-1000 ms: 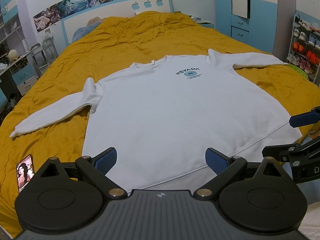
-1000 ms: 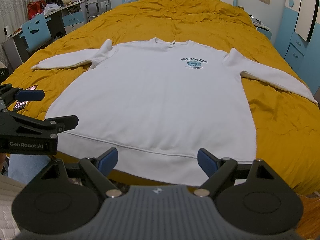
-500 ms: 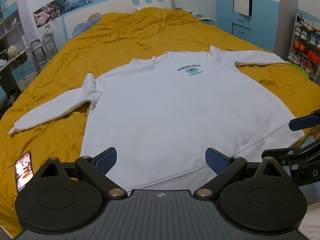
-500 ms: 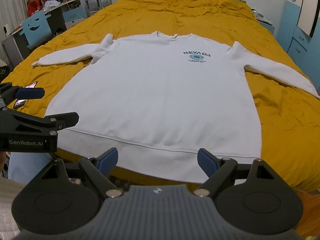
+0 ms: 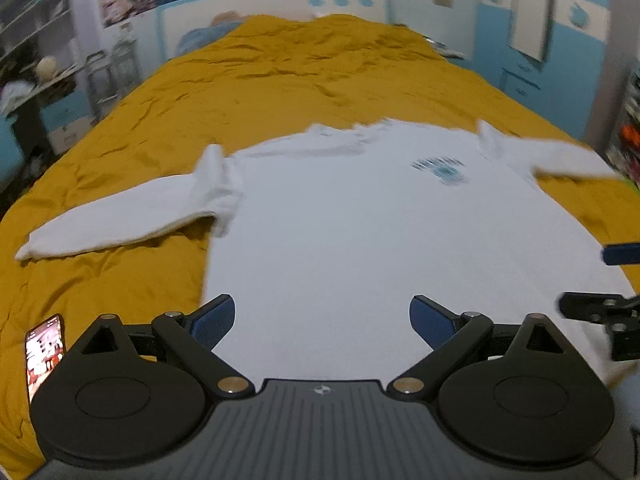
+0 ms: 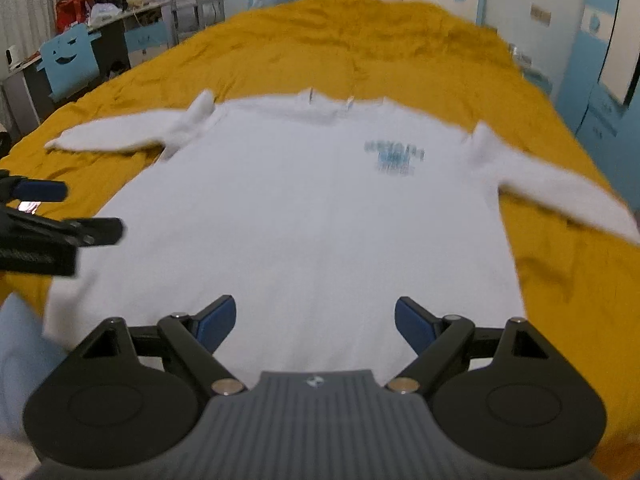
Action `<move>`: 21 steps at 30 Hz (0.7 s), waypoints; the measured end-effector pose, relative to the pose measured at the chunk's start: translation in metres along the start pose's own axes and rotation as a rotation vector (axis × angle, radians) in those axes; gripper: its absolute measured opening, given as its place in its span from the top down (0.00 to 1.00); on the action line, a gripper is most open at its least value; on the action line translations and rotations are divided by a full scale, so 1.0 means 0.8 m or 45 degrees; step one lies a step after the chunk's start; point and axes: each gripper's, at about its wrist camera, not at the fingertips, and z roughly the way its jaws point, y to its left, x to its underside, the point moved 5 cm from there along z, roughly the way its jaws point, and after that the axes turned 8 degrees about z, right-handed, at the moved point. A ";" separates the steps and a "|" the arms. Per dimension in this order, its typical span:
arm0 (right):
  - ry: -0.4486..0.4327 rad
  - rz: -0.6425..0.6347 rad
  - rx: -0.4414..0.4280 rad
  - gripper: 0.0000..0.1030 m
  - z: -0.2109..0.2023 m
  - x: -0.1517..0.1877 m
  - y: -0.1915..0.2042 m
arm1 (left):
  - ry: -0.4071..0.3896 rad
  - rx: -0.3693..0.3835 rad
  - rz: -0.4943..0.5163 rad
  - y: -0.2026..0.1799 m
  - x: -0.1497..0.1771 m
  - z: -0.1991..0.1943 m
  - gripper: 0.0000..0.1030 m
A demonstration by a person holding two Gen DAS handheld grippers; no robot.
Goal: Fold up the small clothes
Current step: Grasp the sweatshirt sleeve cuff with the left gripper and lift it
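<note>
A white long-sleeved sweatshirt (image 5: 360,232) with a blue chest print lies flat, front up, on the yellow bedspread (image 5: 280,80), sleeves spread to both sides. It also shows in the right wrist view (image 6: 304,216). My left gripper (image 5: 323,322) is open and empty over the hem's left part. My right gripper (image 6: 315,322) is open and empty over the hem's middle. Each gripper shows at the edge of the other's view. Both views are motion-blurred.
A phone (image 5: 45,350) with a lit screen lies on the bedspread left of the hem. A desk and blue chair (image 6: 68,60) stand to the left of the bed. Blue cabinets (image 5: 560,40) and a shoe rack stand to the right.
Both grippers have moved forward over the hem, so the sweatshirt fills more of each view. Both stay open. The sweatshirt has not moved.
</note>
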 end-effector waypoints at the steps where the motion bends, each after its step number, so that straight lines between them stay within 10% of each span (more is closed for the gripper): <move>1: -0.036 -0.016 0.003 0.20 0.008 -0.011 -0.001 | 0.002 -0.012 -0.037 0.017 -0.005 0.009 0.00; 11: -0.155 0.084 -0.065 0.20 0.109 -0.106 -0.033 | -0.022 -0.261 -0.527 0.257 -0.029 0.086 0.01; 21: -0.071 0.207 -0.136 0.20 0.191 -0.138 -0.050 | -0.026 -0.426 -1.290 0.500 0.061 0.128 0.04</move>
